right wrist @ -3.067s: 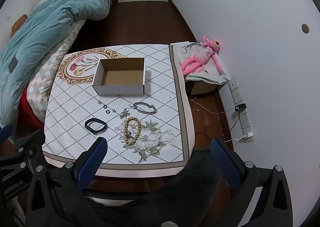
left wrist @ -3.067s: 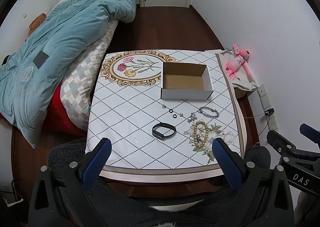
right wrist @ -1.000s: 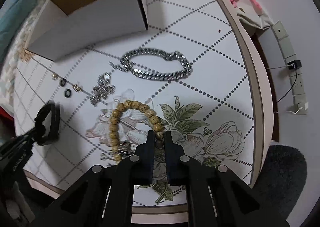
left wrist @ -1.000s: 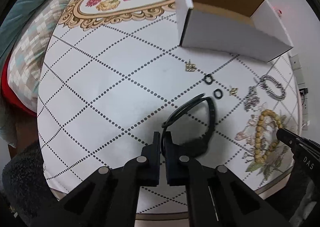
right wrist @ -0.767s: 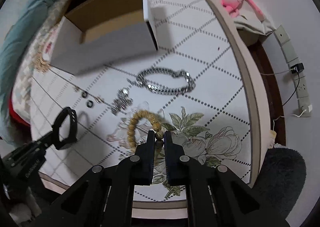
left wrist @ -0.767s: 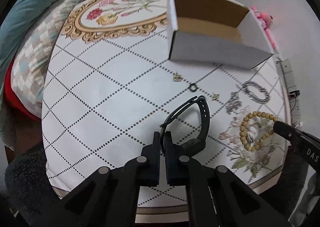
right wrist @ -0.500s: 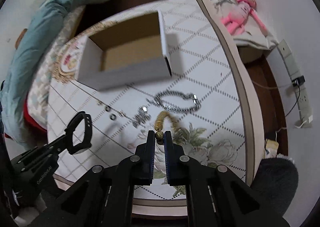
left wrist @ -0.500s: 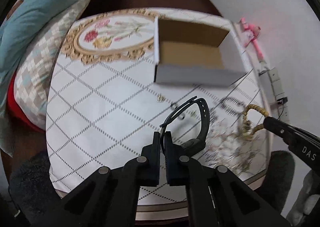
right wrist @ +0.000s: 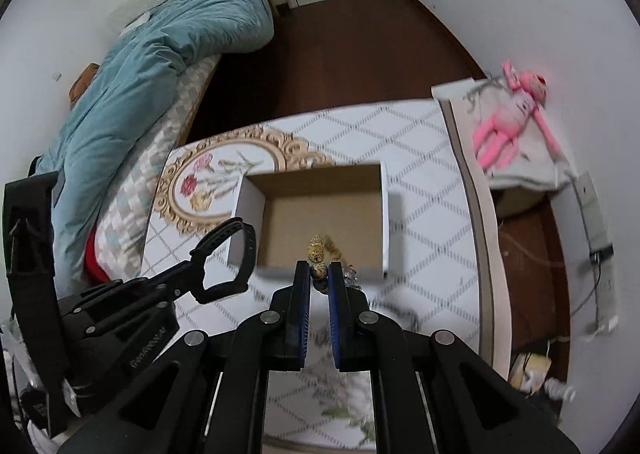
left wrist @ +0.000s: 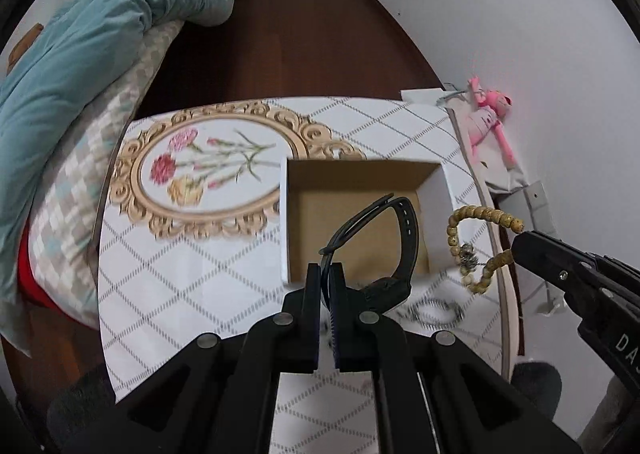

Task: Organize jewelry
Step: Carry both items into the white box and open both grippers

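Box (left wrist: pixel 352 221) empty, nothing stored yet. Left gripper (left wrist: pixel 328 274) clamped on black band (left wrist: pixel 404 238), right gripper (right wrist: pixel 319 274) clamped on bead bracelet (left wrist: pixel 464 213), both held above the box. Chain (left wrist: pixel 436 310) left on table (left wrist: pixel 180 294); blur hides the smaller pieces.

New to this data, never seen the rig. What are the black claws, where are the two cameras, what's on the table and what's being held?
No robot here: a person carries a handheld two-finger gripper in each hand, each with a fisheye camera looking along its fingers. One picture is the left gripper's view, the other the right's.

The left gripper is shut on a black band. The right gripper is shut on a bead bracelet, seen dangling in the left view.

Both hang above a table with a patterned cloth, near an open, empty cardboard box. A silver chain lies blurred on the cloth.
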Demonstrator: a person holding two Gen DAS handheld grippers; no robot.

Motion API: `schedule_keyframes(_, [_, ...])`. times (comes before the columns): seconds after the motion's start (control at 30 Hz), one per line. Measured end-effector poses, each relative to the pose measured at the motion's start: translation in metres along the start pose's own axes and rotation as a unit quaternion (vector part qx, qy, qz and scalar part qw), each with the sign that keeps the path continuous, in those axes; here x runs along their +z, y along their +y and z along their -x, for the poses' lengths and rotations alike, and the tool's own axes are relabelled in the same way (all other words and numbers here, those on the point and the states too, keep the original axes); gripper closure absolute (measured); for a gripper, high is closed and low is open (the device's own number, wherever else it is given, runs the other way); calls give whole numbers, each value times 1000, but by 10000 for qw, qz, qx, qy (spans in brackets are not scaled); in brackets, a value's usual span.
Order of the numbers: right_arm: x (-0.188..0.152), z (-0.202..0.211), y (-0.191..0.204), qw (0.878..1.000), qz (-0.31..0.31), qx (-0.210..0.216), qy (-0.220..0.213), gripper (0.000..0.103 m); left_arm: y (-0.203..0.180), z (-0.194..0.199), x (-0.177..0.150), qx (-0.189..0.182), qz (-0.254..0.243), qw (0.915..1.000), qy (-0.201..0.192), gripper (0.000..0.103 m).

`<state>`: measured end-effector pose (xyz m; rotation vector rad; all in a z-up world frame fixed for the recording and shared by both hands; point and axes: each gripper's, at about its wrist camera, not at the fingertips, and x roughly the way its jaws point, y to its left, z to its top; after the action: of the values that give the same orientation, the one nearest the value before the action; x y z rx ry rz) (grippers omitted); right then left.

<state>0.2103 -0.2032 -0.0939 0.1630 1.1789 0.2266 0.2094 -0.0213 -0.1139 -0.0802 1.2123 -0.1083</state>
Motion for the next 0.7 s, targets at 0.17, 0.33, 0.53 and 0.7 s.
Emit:
schedule_keyframes(0.17, [32,-31,-3,9999,-33,59,155,94,3,-23,24,23,27,9999,119,101])
schedule_keyframes(0.33, [51,-62,-9,9990,-69,204,393,94,7,-40,40,-95,241,9993,278,93])
schedule_keyframes(0.53, [53,-92,-27,9966,-218,223,760,91,5,-41,43,36,227,9996,141,36])
schedule_keyframes(0.7, [40,-87,-41,9978,-160,-280,572,50,9,-36,35,390,126,9991,-111,15])
